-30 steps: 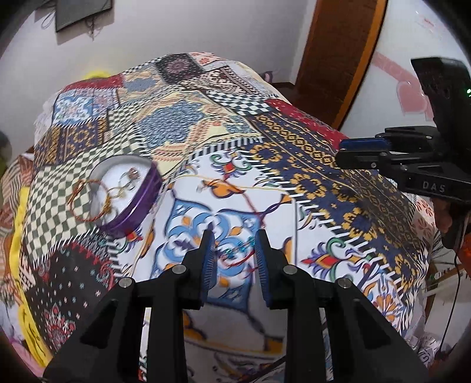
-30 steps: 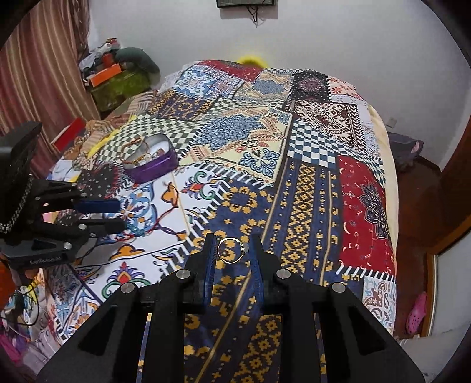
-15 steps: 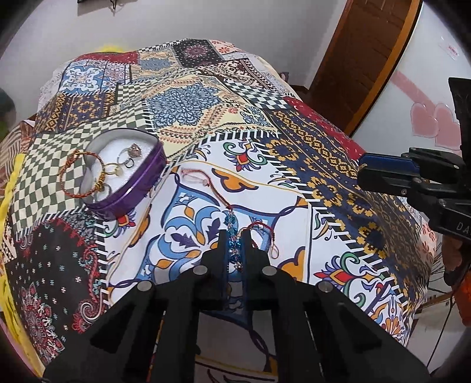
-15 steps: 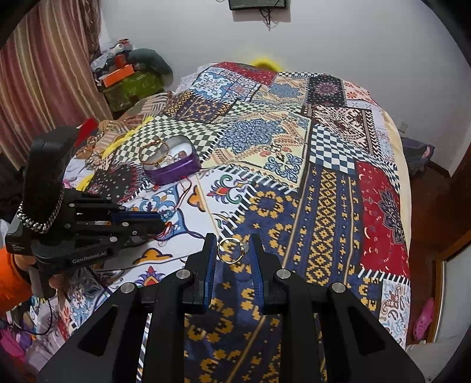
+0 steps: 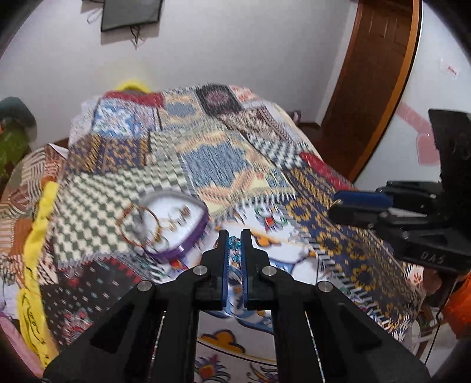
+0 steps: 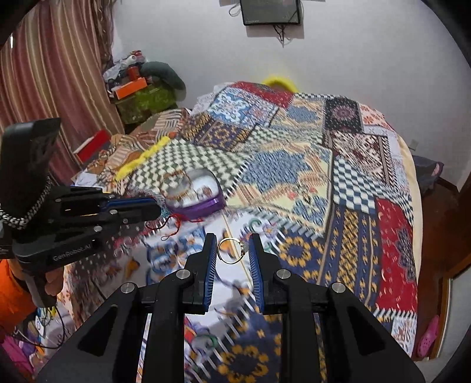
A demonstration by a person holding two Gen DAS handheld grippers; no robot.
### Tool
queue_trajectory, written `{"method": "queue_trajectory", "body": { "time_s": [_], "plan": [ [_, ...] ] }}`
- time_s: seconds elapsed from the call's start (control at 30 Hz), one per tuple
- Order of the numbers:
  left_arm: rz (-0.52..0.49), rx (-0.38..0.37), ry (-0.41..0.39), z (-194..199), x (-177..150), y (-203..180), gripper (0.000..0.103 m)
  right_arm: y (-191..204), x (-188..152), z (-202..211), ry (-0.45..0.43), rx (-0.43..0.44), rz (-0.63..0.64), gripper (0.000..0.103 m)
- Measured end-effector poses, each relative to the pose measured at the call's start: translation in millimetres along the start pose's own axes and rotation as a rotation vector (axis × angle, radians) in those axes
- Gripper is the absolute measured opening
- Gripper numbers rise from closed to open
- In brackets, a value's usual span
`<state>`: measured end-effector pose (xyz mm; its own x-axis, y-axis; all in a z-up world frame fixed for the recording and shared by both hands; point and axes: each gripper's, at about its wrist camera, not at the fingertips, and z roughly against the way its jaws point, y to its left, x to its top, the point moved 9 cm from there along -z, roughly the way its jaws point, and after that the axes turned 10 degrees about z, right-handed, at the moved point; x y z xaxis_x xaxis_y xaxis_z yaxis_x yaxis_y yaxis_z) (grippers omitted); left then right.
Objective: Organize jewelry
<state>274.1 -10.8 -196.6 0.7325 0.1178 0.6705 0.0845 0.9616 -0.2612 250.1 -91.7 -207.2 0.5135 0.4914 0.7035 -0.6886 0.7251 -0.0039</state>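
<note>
My left gripper (image 5: 234, 240) is shut on a red cord necklace with blue beads (image 5: 234, 250), lifted off the bed; its red cord (image 6: 173, 224) hangs below the gripper in the right wrist view. My right gripper (image 6: 231, 250) is shut on a gold ring (image 6: 231, 250) and holds it above the bedspread. The purple heart-shaped jewelry box (image 5: 179, 227) stands open on the bed, left of and beyond the left gripper, with bracelets and rings inside. It also shows in the right wrist view (image 6: 194, 194).
The patchwork bedspread (image 6: 323, 182) covers the whole bed. A wooden door (image 5: 374, 82) is at the right. Clutter (image 6: 138, 88) and a striped curtain (image 6: 50, 73) lie left of the bed. A dark screen (image 6: 270, 11) hangs on the wall.
My left gripper closed on the beaded necklace and lifted it off the bed toward the box. My right gripper kept hold of the ring and moved left.
</note>
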Motion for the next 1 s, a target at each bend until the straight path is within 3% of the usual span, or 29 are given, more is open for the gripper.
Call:
{"method": "queue_trajectory", "body": {
  "time_s": [0.5,1.0],
  "plan": [
    [0.032,0.055,-0.110,15.6,54.2,41.3,0.005,27.2,62.9,-40.6,-0.039,0.049,0.043,0.020],
    [0.099,0.061,-0.048,-43.6,63.9,79.9,0.005,20.4,61.3,-110.2,0.087,0.046,0.049,0.020]
  ]
}}
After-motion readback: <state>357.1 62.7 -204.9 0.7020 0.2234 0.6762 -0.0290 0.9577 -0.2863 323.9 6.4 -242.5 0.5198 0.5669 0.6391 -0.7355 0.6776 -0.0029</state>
